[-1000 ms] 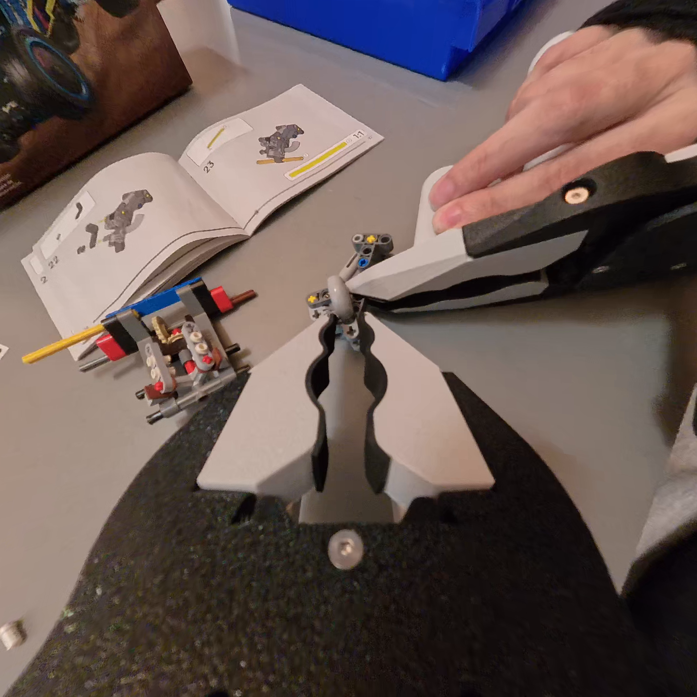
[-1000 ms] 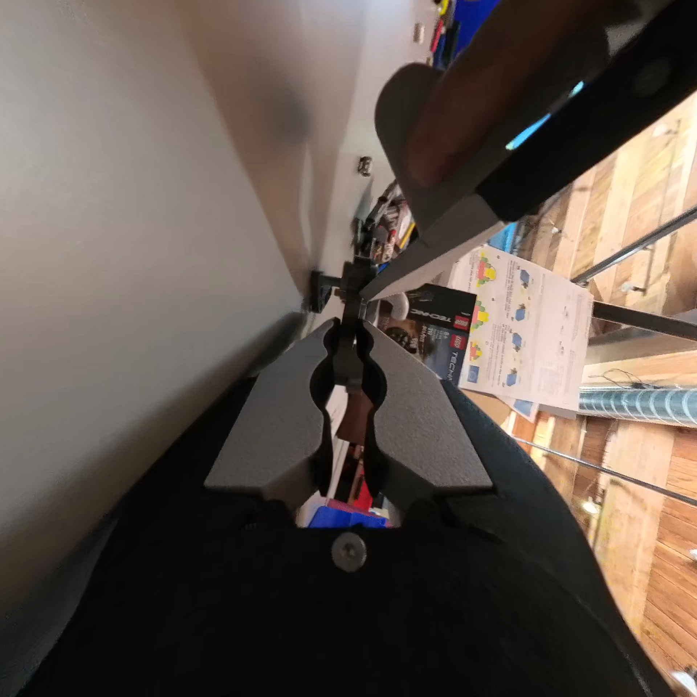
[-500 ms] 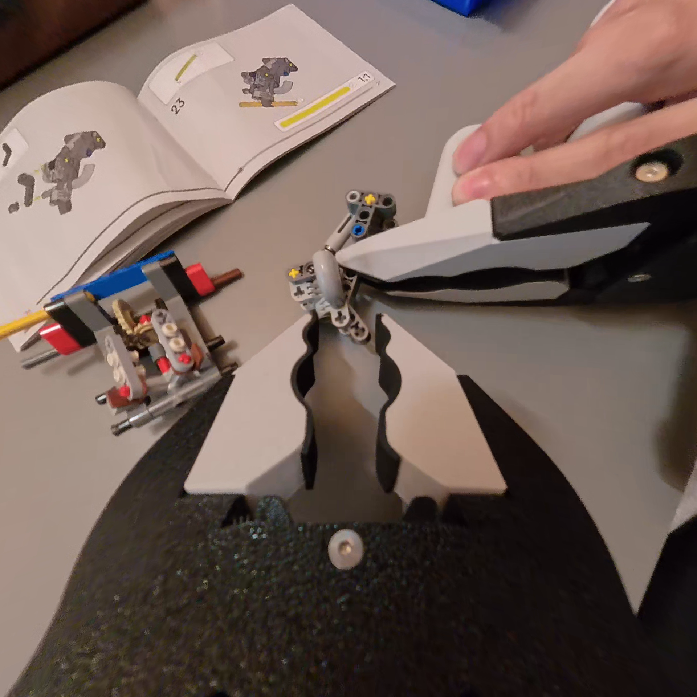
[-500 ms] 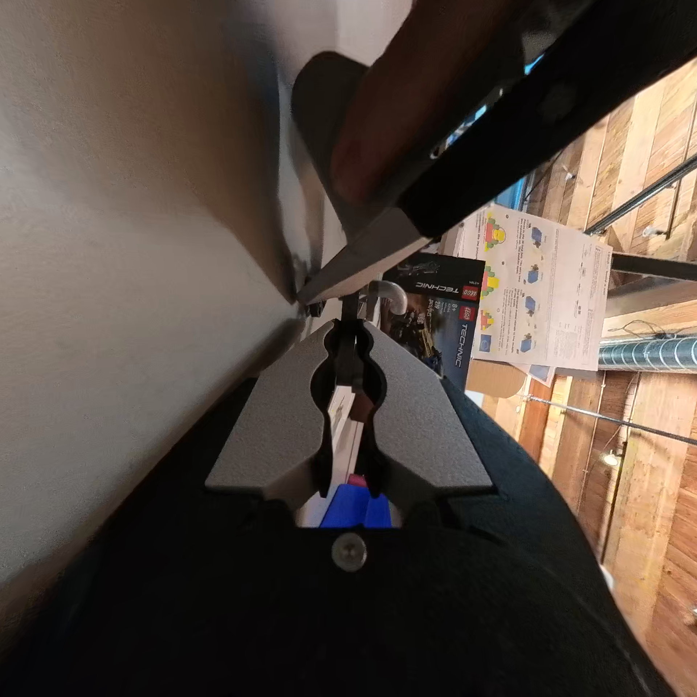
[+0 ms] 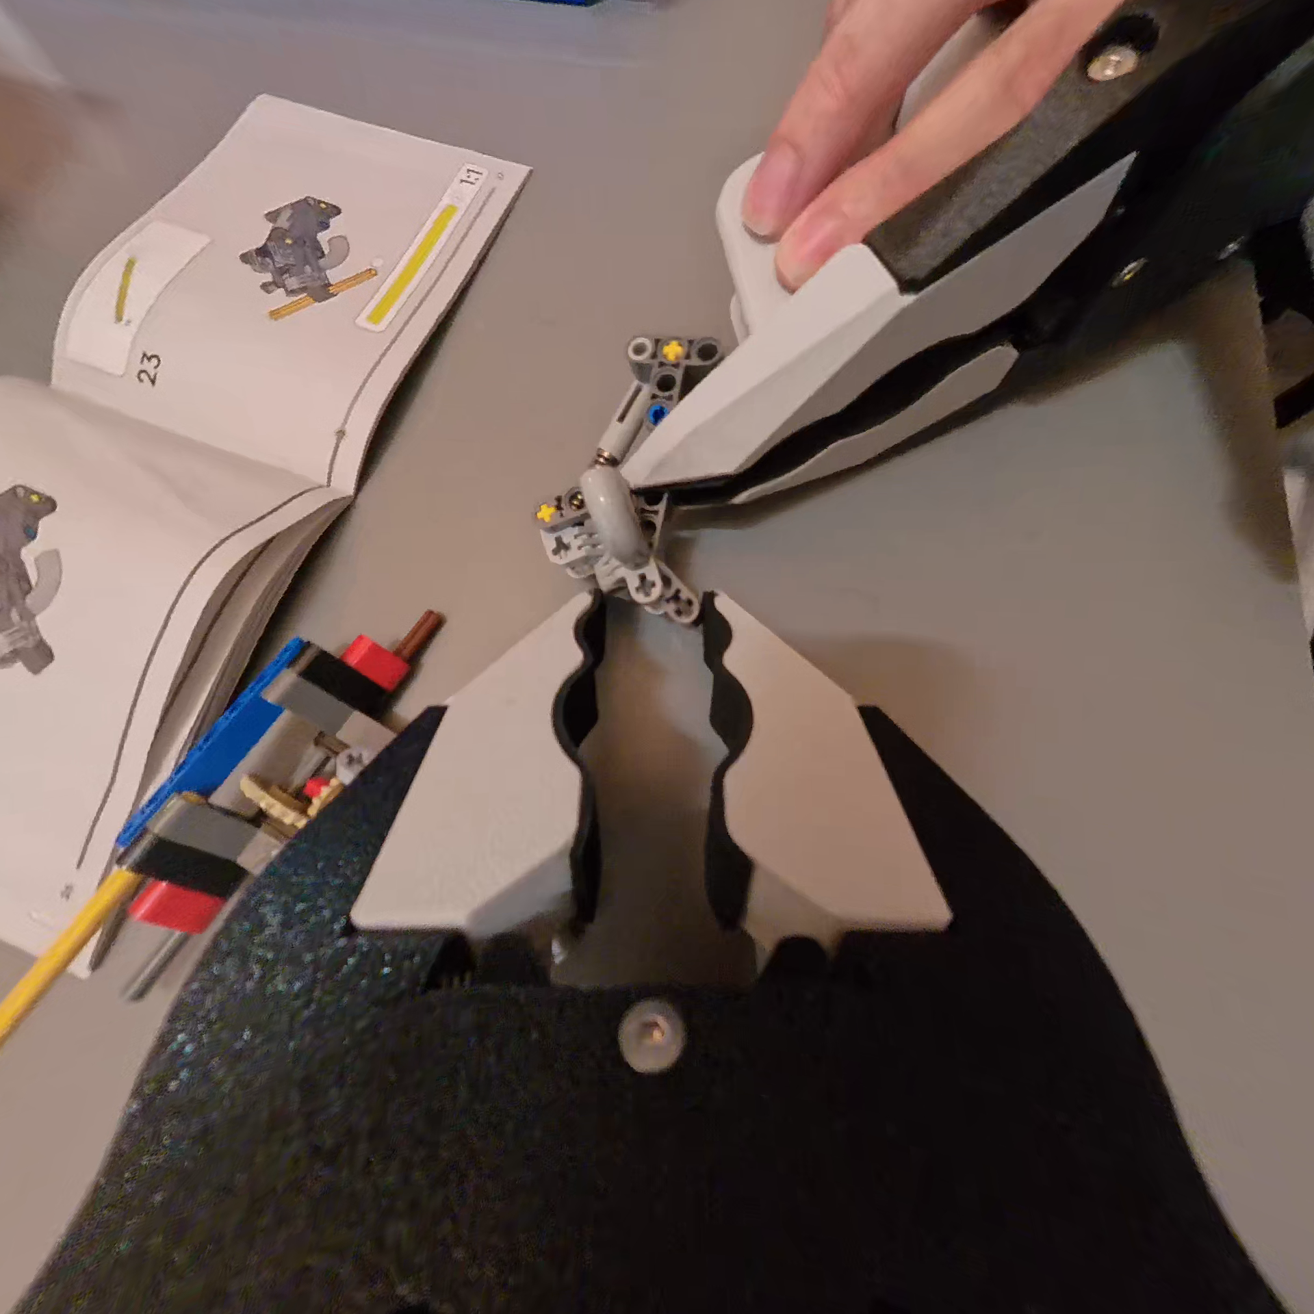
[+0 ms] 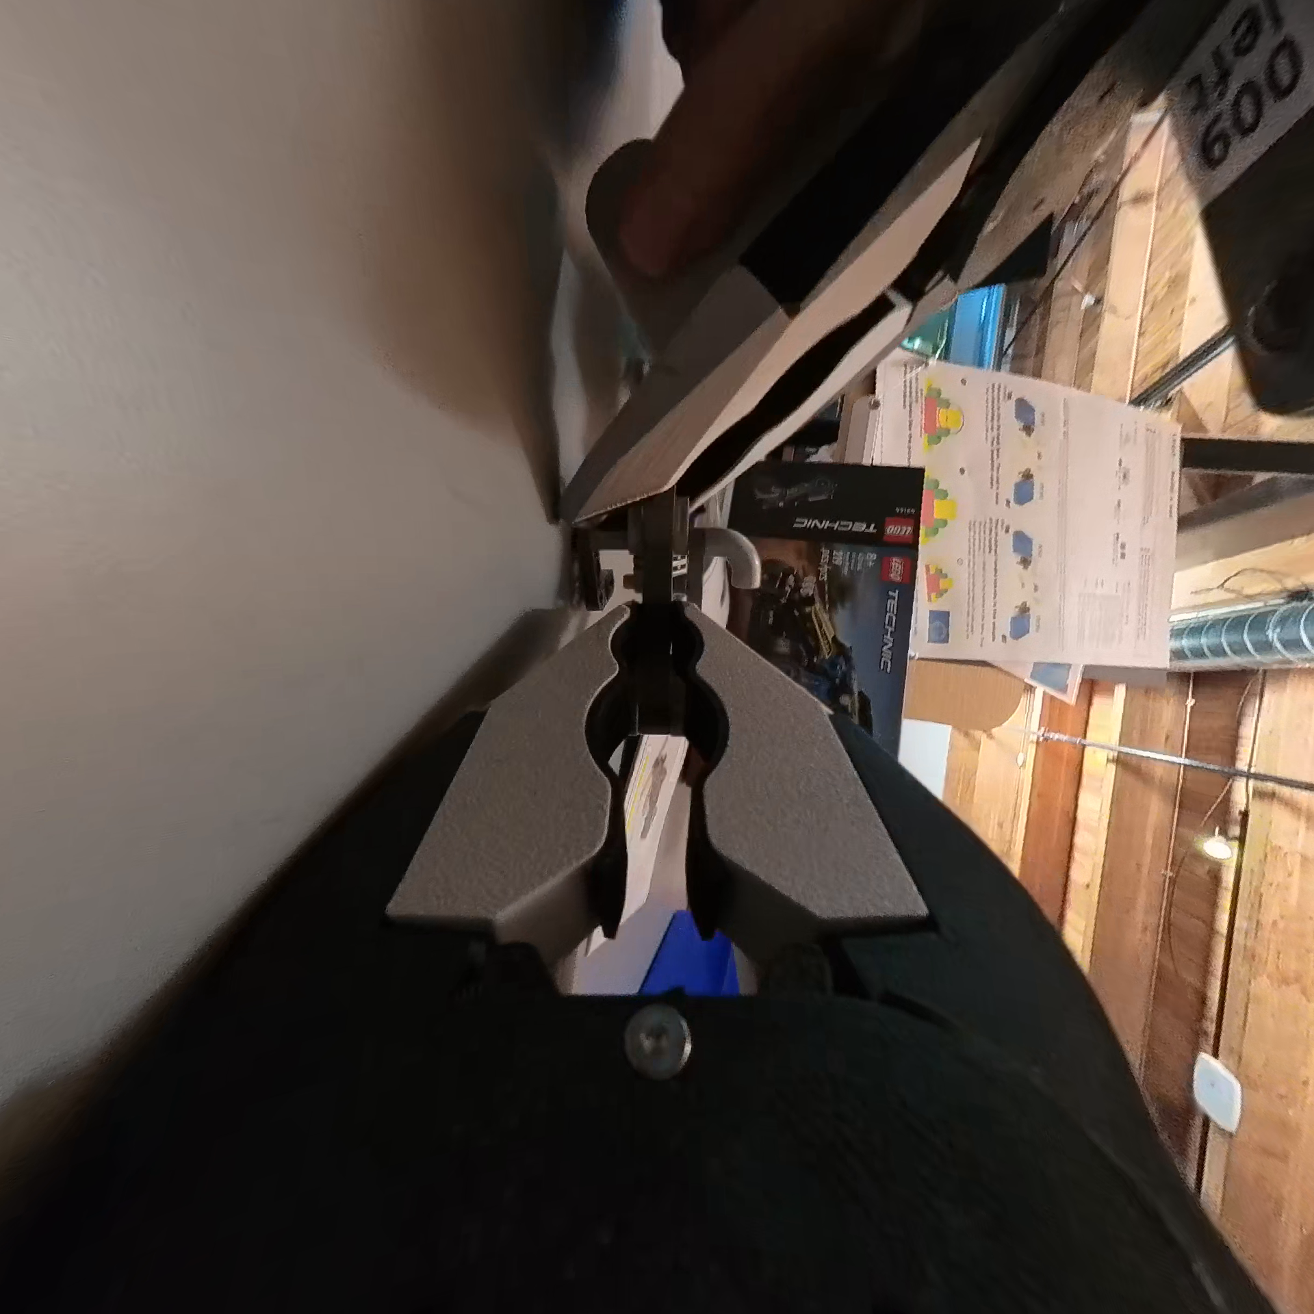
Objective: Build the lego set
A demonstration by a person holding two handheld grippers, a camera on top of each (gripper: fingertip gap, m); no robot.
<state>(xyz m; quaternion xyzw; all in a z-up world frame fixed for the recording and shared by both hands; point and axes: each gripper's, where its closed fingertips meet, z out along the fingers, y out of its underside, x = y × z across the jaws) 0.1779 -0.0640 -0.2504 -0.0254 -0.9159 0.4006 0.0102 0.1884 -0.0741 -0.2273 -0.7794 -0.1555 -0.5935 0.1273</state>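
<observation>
A small grey lego assembly [image 5: 611, 530] with yellow and blue pins hangs just above the grey table [image 5: 995, 640]. My right gripper [image 5: 636, 480] comes in from the right, with a hand on it, and is shut on the assembly. My left gripper [image 5: 650, 604] is open; the assembly's light grey end beam sits right at its fingertips, not clamped. In the right wrist view my right gripper [image 6: 658, 611] is shut on a dark part of the assembly [image 6: 658, 562], and the left gripper's fingers [image 6: 746, 398] reach in from the upper right.
An open instruction booklet [image 5: 284, 298] lies at the left. A larger lego build [image 5: 284, 739] with blue, red and black parts and a yellow axle lies beside it. The right wrist view shows a lego box [image 6: 825, 569], a printed sheet [image 6: 1031, 512] and a blue bin [image 6: 686, 960].
My left gripper was shut on the grey assembly a second ago; it has opened and let go. The right gripper keeps its hold and has tilted the assembly slightly.
</observation>
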